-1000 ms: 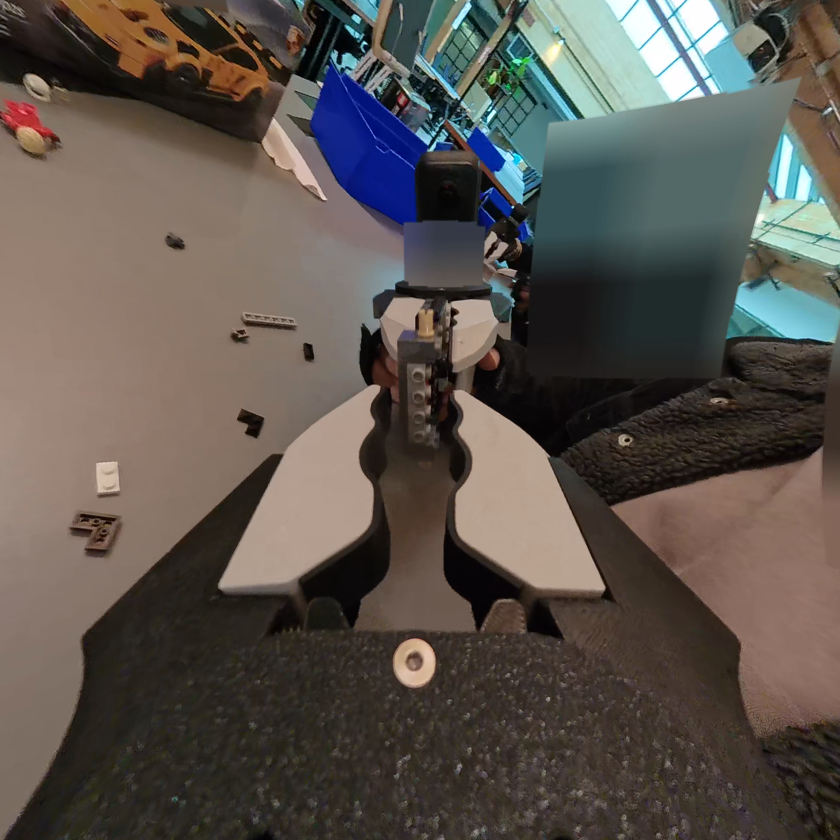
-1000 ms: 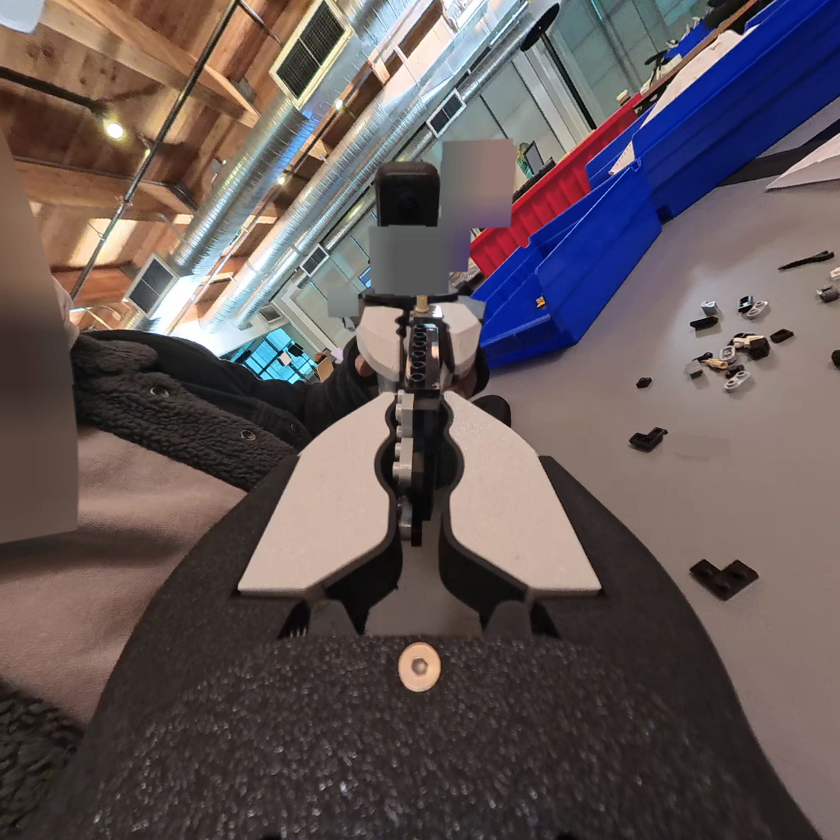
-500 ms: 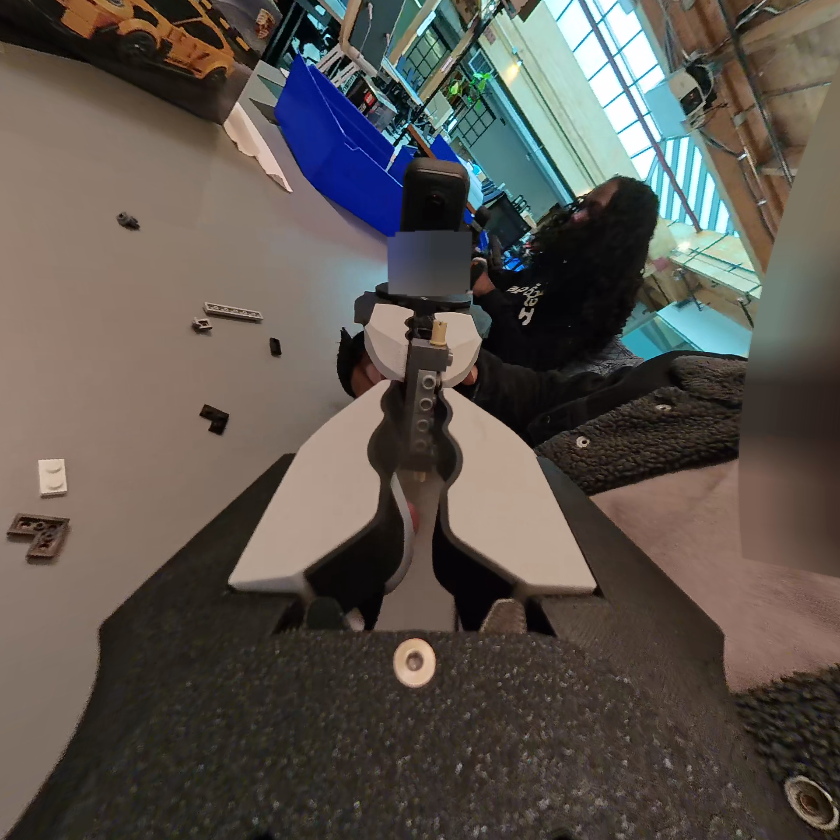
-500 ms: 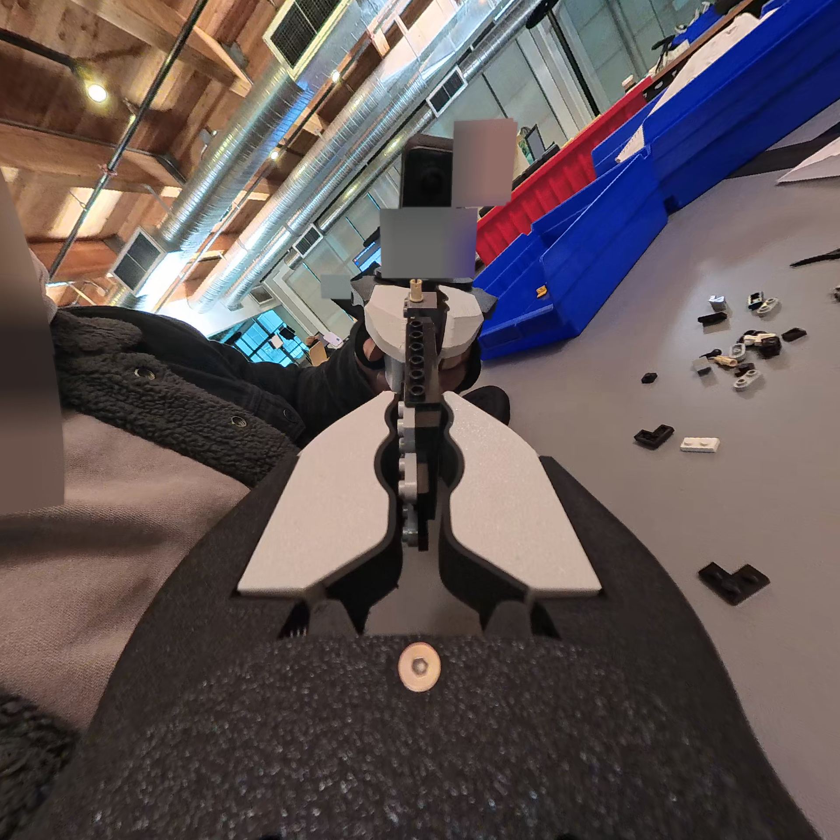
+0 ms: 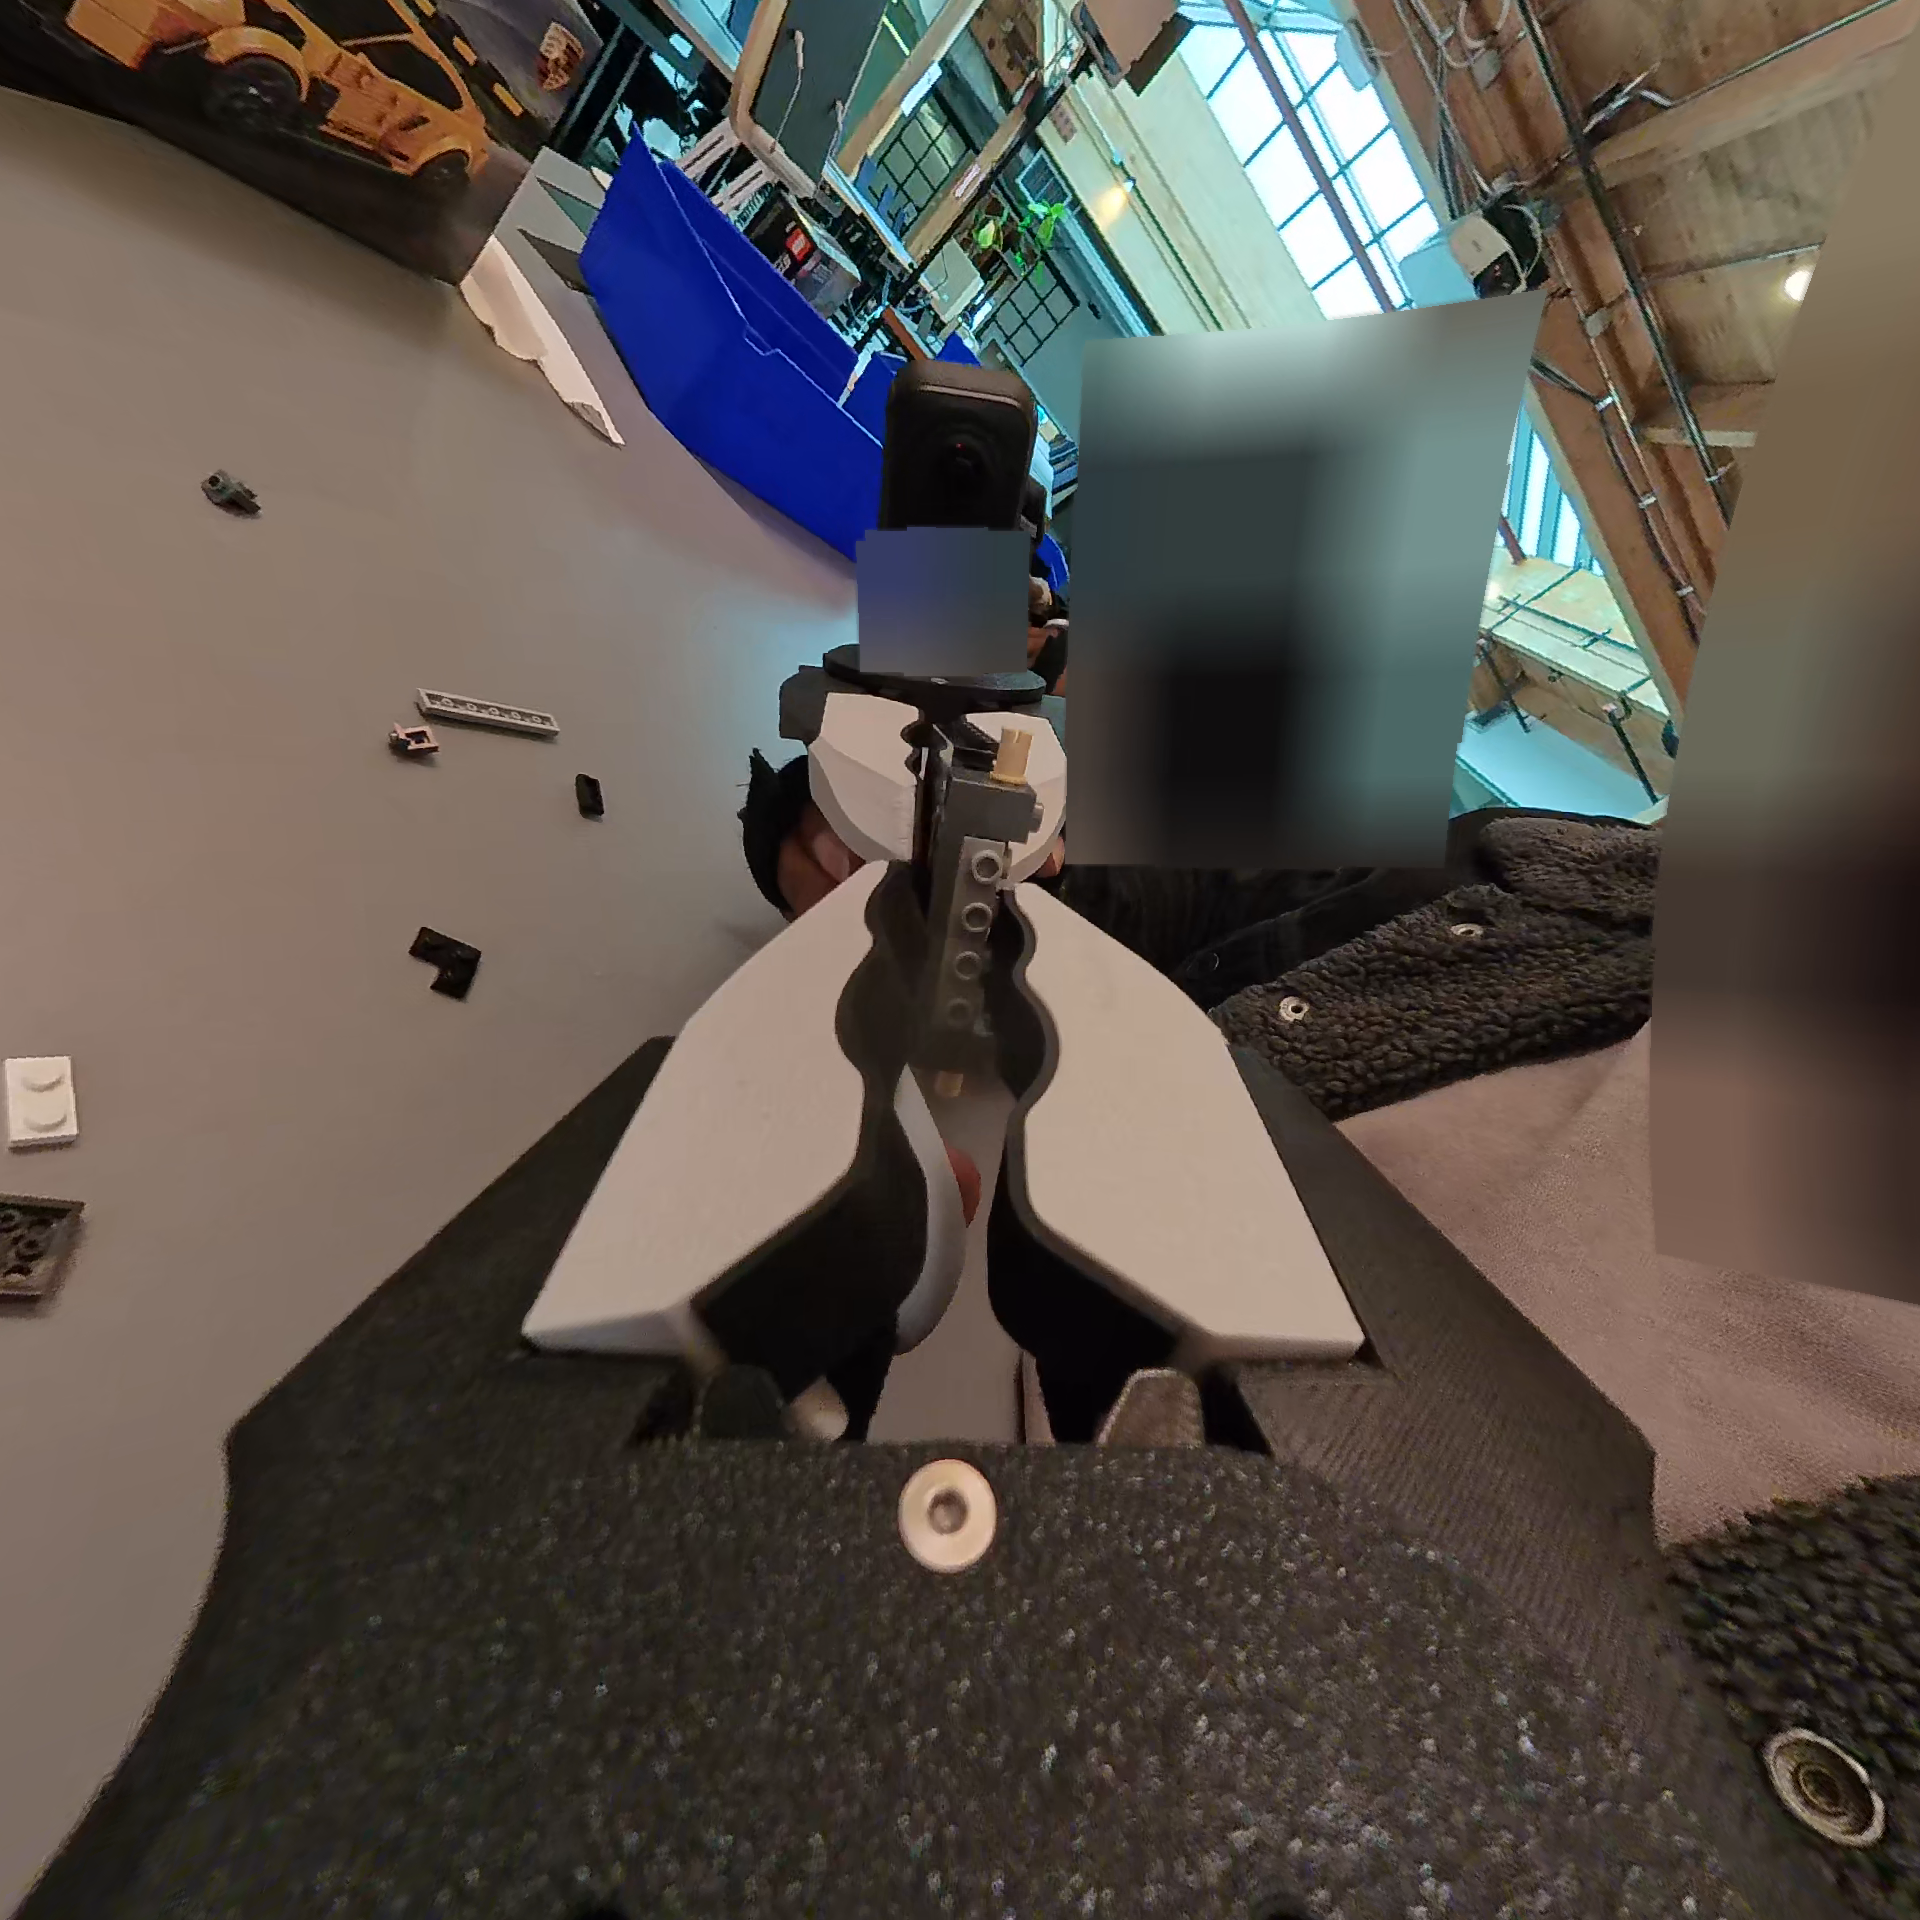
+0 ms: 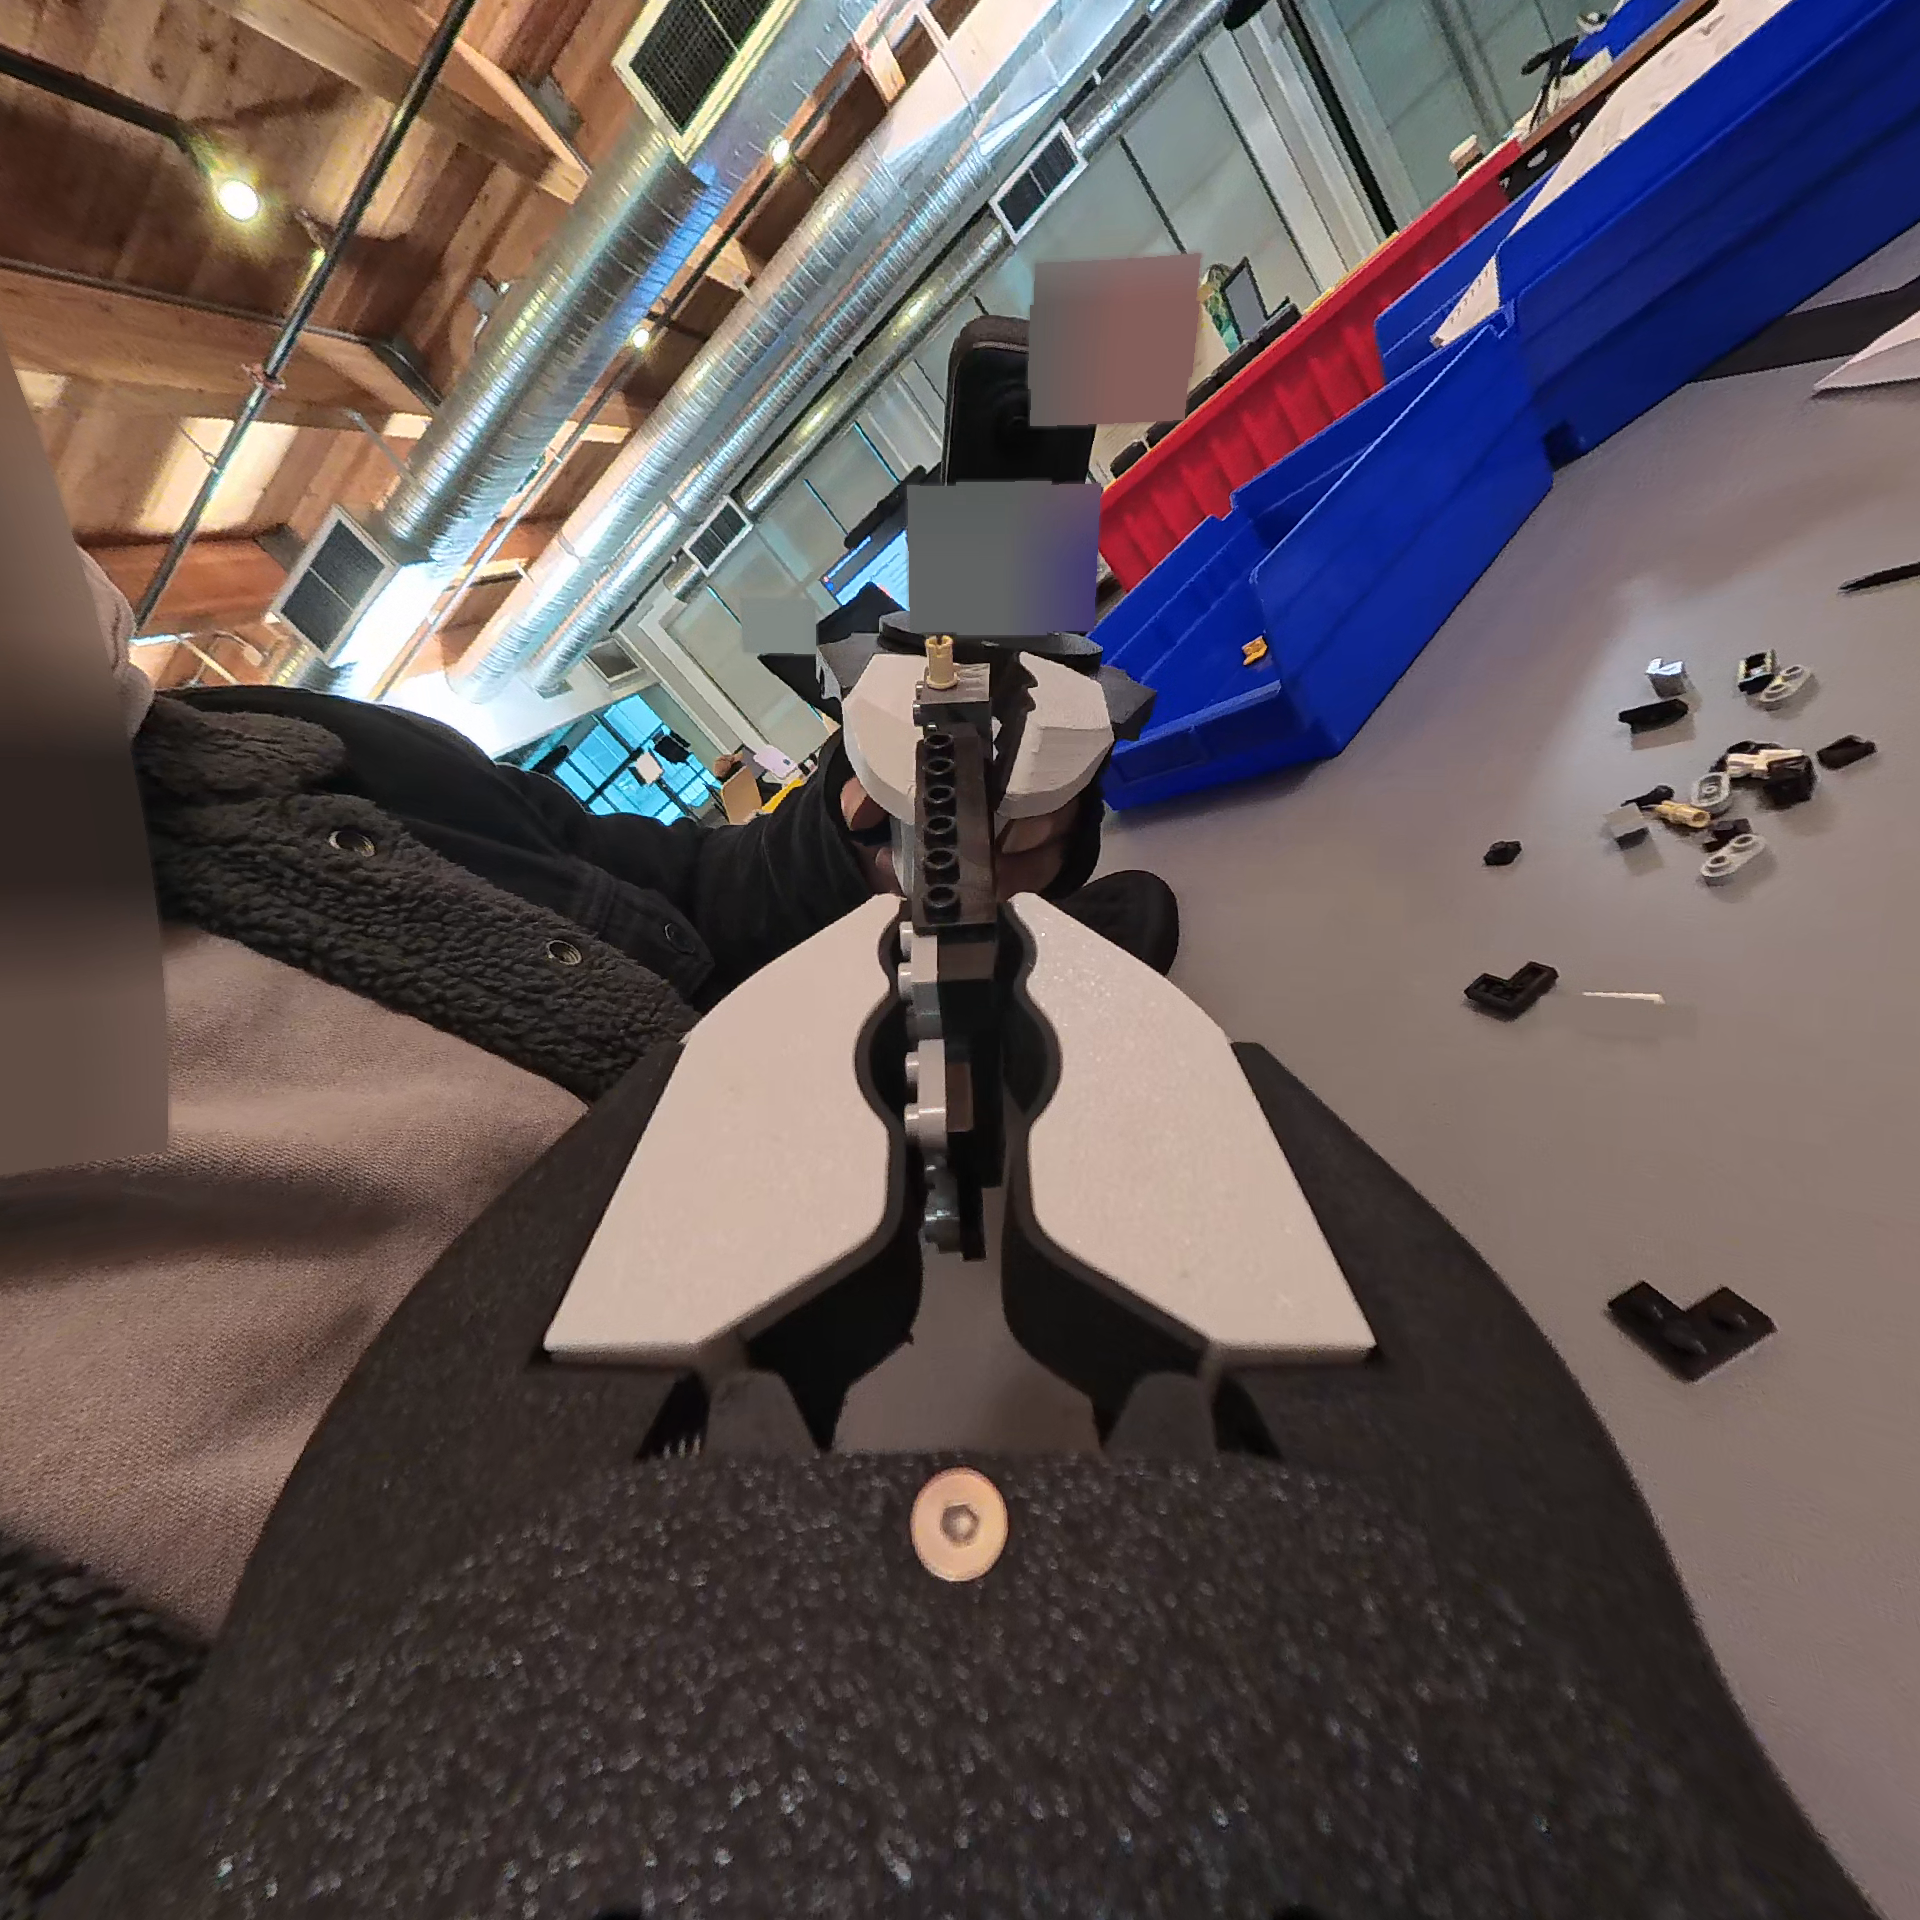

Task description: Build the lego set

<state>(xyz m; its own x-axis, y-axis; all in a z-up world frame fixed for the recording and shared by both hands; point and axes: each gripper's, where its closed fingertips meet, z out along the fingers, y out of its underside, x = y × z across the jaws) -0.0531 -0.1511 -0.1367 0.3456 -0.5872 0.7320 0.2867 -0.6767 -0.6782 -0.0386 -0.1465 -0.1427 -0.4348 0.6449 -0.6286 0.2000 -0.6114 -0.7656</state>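
Both grippers face each other above the grey table (image 5: 260, 883) and are shut on one lego assembly. In the left wrist view my left gripper (image 5: 951, 935) clamps its dark grey holed beam (image 5: 971, 935), with a tan pin (image 5: 1010, 753) on top and a white curved part (image 5: 935, 1216) lower between the fingers. The right gripper (image 5: 935, 800) holds the far end. In the right wrist view my right gripper (image 6: 951, 935) clamps the grey plates (image 6: 925, 1101) and black beam (image 6: 940, 821). The left gripper (image 6: 977, 748) shows behind the assembly.
Loose pieces lie on the table: a white plate (image 5: 42, 1101), black L pieces (image 5: 447, 961) (image 6: 1688, 1330), a long grey plate (image 5: 486, 715) and a small pile (image 6: 1725, 790). Blue bins (image 6: 1382, 582) and a boxed set (image 5: 260, 73) stand at the back. A person's fleece jacket (image 6: 416, 883) is close. Both grippers' tips are close together, under 4 cm apart.
Both grippers stay shut on the assembly. The held assembly has turned and tilted a little, and the white curved part has come into sight between the left fingers.
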